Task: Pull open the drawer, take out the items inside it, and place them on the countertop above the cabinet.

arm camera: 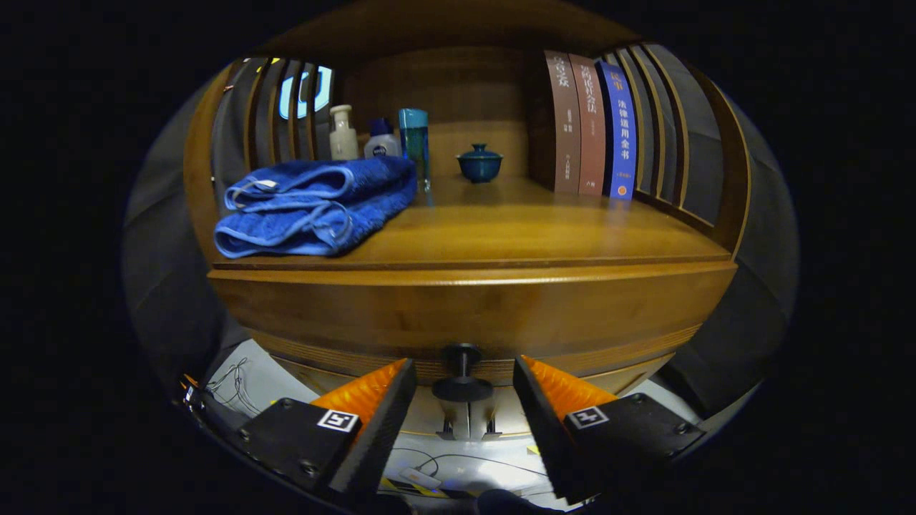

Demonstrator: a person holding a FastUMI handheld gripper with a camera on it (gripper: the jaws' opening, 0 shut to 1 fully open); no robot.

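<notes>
Gripper [464, 390] is level with the drawer front [472, 315], fingers spread wide with a clear gap on either side of the dark round knob [461, 383]; neither finger touches it, so nothing is held. The knob sits between the fingertips, its disc facing the camera and its short stem running back into the wood. This placement reads as a pre-grasp: the fingers straddle the knob so that closing would pinch the stem or disc for a straight pull. The drawer appears fully closed, its front flush under the countertop [515, 229], so its contents cannot be seen and the task looks to be at the first step. Pose: the tool points roughly square to the cabinet face, fingers side by side in a horizontal plane, aimed slightly below the countertop edge. The countertop already carries a folded blue towel [315, 204] at the left front; behind it stand a cream pump bottle [343, 133], a small white bottle [381, 141] and a tall teal bottle [414, 143]. A small lidded blue pot [479, 163] sits at the back centre, and upright books [592, 125] stand at the right. The bare middle and right front of the wood is, in my judgement, the likeliest landing spot for the drawer's items.
</notes>
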